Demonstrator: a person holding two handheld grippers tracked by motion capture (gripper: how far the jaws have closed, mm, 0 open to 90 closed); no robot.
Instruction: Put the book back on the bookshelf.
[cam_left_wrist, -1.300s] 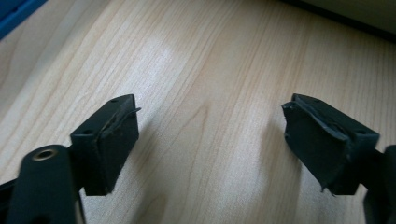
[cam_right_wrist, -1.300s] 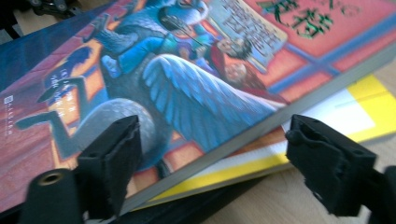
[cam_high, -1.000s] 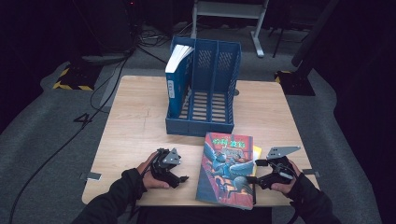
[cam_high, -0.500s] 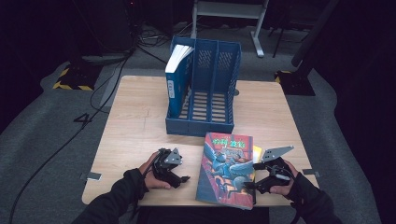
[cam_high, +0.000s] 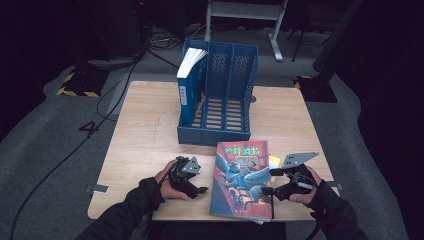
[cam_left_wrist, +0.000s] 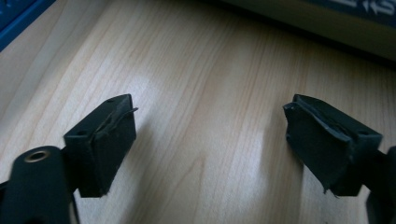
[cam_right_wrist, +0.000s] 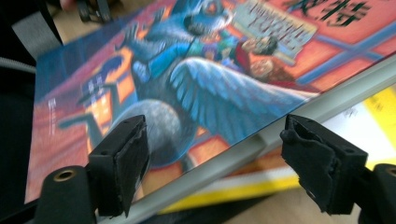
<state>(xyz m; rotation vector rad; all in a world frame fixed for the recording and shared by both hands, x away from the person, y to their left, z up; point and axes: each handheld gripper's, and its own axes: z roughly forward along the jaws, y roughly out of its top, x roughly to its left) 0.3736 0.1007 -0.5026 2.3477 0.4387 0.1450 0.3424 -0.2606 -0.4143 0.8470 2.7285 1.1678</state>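
Black right tongs (cam_high: 268, 181) released, just been closing, straddling right edge of illustrated book (cam_high: 242, 179), pads not pressing. Left tongs (cam_high: 202, 181) released too, just closing, over bare wooden bench (cam_high: 145, 135). Book flat, 6 o'clock of blue file rack (cam_high: 218, 95).

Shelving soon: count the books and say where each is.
3. A blue book stands in the rack's left compartment; a colourful book lies flat at the table's near edge; a yellow book lies beneath it, mostly covered. More could be hidden.
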